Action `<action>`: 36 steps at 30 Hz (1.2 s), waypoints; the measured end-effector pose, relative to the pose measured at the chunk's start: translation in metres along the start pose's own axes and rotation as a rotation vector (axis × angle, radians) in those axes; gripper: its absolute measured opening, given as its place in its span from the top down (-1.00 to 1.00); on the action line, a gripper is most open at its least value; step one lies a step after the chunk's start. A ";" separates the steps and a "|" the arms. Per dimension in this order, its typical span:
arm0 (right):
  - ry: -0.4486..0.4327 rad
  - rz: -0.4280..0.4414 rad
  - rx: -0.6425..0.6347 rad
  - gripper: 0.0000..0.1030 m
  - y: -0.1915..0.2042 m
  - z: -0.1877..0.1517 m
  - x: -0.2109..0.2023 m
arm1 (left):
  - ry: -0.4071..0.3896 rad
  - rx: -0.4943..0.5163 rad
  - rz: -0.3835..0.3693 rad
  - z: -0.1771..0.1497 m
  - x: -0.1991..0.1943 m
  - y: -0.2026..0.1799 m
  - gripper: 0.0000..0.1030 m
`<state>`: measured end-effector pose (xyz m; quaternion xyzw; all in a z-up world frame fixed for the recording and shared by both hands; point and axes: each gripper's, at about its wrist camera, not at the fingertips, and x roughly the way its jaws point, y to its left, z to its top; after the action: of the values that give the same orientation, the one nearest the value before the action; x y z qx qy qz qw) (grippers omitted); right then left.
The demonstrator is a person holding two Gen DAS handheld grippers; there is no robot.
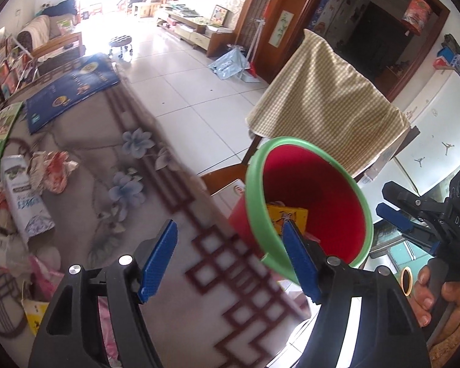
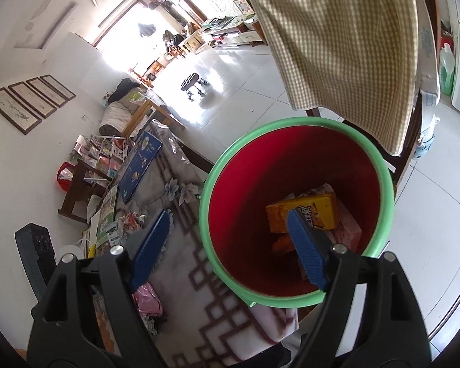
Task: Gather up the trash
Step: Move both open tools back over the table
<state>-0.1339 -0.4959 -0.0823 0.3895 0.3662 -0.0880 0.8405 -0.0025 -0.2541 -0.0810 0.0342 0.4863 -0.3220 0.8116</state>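
In the left wrist view, the uncollected trash lies at the far left of the frame: the milk carton (image 1: 24, 196), its long axis running from upper left to lower right, with a crumpled wrapper (image 1: 53, 170) just beside it on the blanket-covered table (image 1: 144, 190). Your left gripper (image 1: 228, 262) has its jaws about half open with nothing between them, and it is the nearer one to that pile, so reach left and away from the bin. At the right of that frame sits the red bin (image 1: 316, 196) with the yellow box (image 1: 288, 216) already inside. Your right gripper (image 2: 230, 250) hangs over the bin's near rim, jaws wide and, as far as the blur allows, empty.
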 end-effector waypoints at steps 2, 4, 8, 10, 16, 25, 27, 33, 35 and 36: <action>0.013 0.003 -0.011 -0.50 0.004 -0.003 0.004 | 0.002 -0.016 0.011 -0.004 -0.002 0.010 -0.32; 0.021 0.009 -0.013 -0.50 0.008 -0.005 0.007 | 0.001 -0.037 0.021 -0.009 -0.005 0.021 -0.32; 0.011 0.029 -0.027 -0.50 0.020 -0.007 0.006 | -0.015 -0.060 0.039 -0.014 -0.015 0.035 -0.32; 0.007 0.035 -0.043 -0.50 0.027 -0.008 0.007 | -0.031 -0.069 0.049 -0.016 -0.021 0.043 -0.35; 0.035 0.046 -0.070 -0.50 0.045 -0.018 0.017 | -0.065 -0.110 0.068 -0.025 -0.038 0.063 -0.41; 0.085 0.056 -0.109 -0.51 0.068 -0.034 0.035 | -0.054 -0.183 0.095 -0.044 -0.046 0.096 -0.42; 0.096 0.056 -0.114 -0.51 0.074 -0.037 0.039 | -0.060 -0.192 0.097 -0.047 -0.049 0.103 -0.42; 0.114 0.058 -0.143 -0.53 0.095 -0.048 0.048 | -0.083 -0.219 0.098 -0.056 -0.063 0.124 -0.45; 0.120 0.060 -0.159 -0.54 0.105 -0.053 0.052 | -0.091 -0.234 0.100 -0.061 -0.069 0.134 -0.46; 0.123 0.061 -0.166 -0.54 0.110 -0.055 0.054 | -0.094 -0.245 0.101 -0.064 -0.074 0.141 -0.47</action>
<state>-0.0783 -0.3741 -0.0781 0.3340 0.4111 -0.0074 0.8481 0.0030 -0.0832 -0.0912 -0.0559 0.4812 -0.2200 0.8467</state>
